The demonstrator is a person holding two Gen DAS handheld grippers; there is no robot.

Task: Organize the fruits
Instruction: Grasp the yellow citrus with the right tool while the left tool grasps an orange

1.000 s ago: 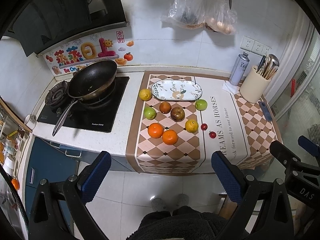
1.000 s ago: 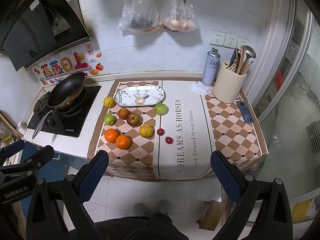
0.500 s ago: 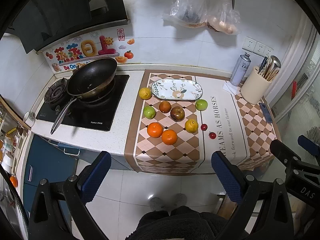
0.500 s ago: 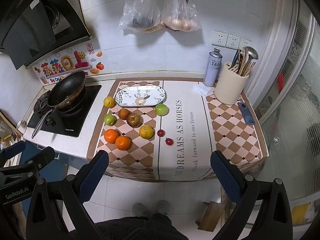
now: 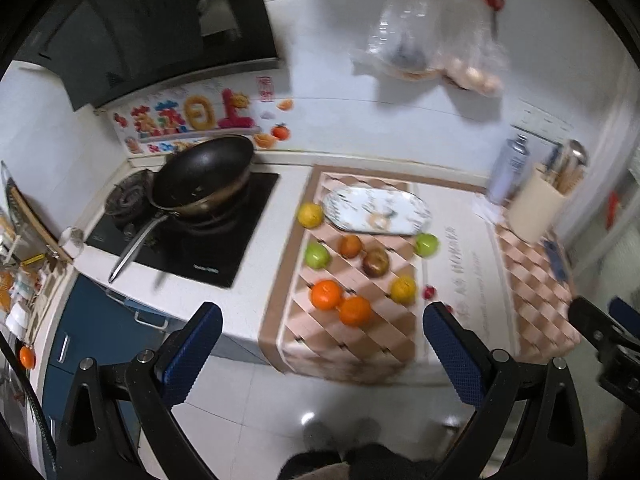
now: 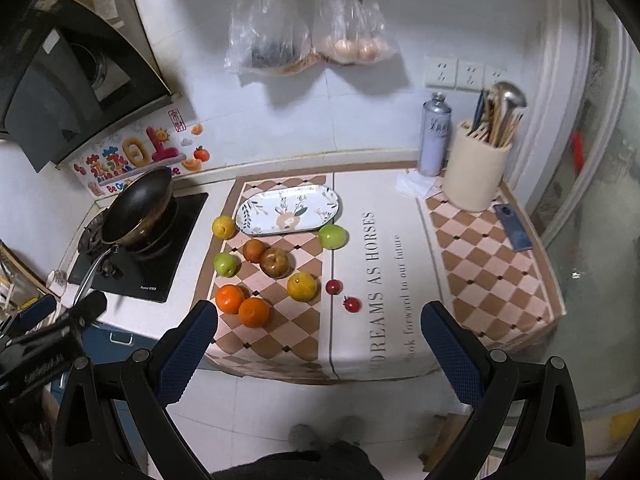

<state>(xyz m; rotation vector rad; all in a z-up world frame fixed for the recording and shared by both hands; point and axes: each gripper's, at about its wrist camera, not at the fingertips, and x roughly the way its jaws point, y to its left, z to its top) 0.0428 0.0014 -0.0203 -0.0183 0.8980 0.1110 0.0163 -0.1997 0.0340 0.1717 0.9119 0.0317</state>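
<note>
Several fruits lie on a checkered mat (image 6: 480, 280) on the counter: two oranges (image 6: 230, 298), two green apples (image 6: 333, 236), yellow citrus (image 6: 302, 286), a brown apple (image 6: 275, 262) and two small red fruits (image 6: 333, 287). An empty oval patterned plate (image 6: 288, 215) lies behind them. The plate (image 5: 376, 210) and the oranges (image 5: 326, 295) also show in the blurred left wrist view. My left gripper (image 5: 320, 352) and right gripper (image 6: 318, 348) are both open and empty, held above the floor in front of the counter edge.
A black wok (image 6: 140, 204) sits on the stove at left. A spray can (image 6: 434, 136) and a utensil holder (image 6: 476, 168) stand at back right. A phone (image 6: 512, 232) lies near the right edge. Plastic bags (image 6: 308, 36) hang on the wall.
Both grippers have moved closer to the counter, so the fruits look larger. The left wrist view is blurred by motion. Nothing was picked up.
</note>
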